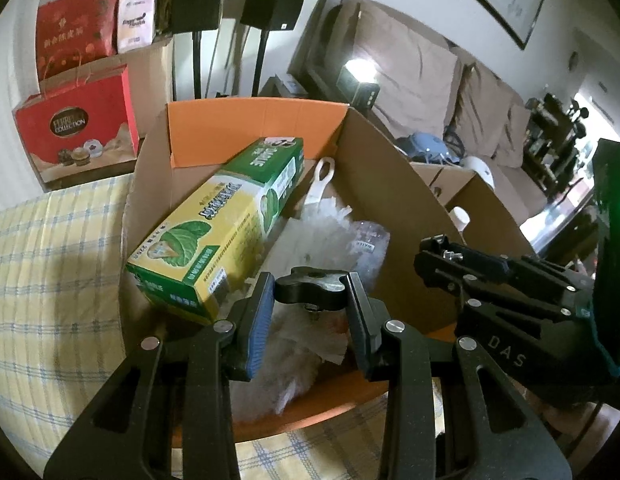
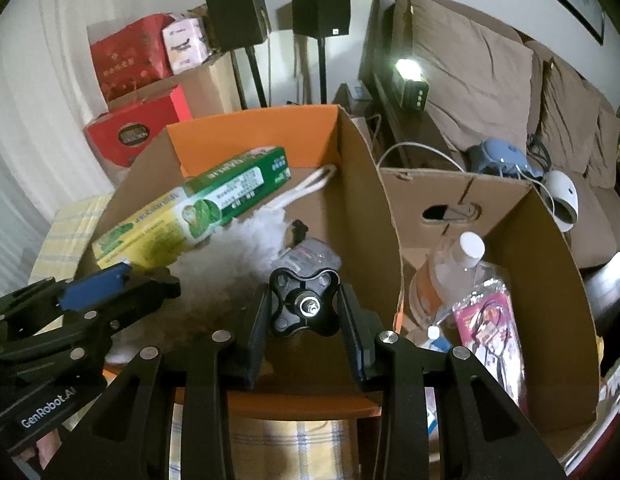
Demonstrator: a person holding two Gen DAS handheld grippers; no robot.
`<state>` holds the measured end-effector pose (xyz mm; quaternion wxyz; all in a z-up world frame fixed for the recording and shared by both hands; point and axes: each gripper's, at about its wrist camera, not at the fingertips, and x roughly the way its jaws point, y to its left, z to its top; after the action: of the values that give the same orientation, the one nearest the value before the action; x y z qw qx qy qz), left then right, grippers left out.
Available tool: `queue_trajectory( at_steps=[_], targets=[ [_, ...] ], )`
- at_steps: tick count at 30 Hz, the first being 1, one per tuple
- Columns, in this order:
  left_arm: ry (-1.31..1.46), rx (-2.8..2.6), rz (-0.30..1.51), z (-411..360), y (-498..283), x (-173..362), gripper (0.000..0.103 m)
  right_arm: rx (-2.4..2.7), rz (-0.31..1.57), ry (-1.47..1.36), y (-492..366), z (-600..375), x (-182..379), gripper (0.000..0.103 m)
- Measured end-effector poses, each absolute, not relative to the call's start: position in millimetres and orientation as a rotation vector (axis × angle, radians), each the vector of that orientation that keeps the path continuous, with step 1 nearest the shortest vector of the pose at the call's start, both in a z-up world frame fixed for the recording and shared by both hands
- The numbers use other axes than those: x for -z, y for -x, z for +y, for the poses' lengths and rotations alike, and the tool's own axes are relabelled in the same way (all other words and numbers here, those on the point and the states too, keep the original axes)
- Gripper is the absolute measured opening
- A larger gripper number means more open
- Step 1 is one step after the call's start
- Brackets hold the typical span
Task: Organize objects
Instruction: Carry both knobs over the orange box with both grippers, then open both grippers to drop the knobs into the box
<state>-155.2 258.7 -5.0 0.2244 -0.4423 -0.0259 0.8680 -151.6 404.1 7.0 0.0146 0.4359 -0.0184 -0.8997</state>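
Gripped in the left gripper, jaws closed partway on it: a black lobed knob, poised above the near rim of the open cardboard box with orange flaps. Gripped the same way in the right gripper: a second black knob, a bright bolt at its centre, also above that box's near edge. Impossible to tell whether the two knobs belong to one piece.

Inside the box: a green-and-yellow carton leaning across the left side, a white fluffy duster along the middle with its handle toward the far wall, and a crumpled clear wrapper toward the right wall. Just beside the box on its right: a second cardboard box with a clear bottle standing in it.

Likely step: setting the held knobs down inside the box. To do it well:
- Hold both pinches firm until the knobs rest on something solid.
- Lower past the near rim without clipping the orange flap.
- Aim for the open patch near the front of the box, clear of the leaning carton.
- Expect the soft duster to give underneath; release gently, one side at a time.
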Motion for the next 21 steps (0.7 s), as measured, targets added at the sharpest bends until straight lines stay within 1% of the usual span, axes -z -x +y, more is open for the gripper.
queue_trajectory(
  at_steps=[15,19,20,21],
  targets=[
    [1.254,-2.386,-0.035,268,155,14,0.033,2.761,-0.085,-1.406,150,408,11,0.034],
    [1.255,-2.381,-0.039,267,154,13,0.038,2.764,-0.073,-1.414,150,407,13,0.034],
    [1.251,-2.385,-0.031,267,153,13,0.04,2.767,-0.076,-1.413,150,408,13,0.035],
    [1.248,-2.388,-0.026,267,152,12,0.047,2.768,-0.079,-1.409,150,408,12,0.037]
  ],
)
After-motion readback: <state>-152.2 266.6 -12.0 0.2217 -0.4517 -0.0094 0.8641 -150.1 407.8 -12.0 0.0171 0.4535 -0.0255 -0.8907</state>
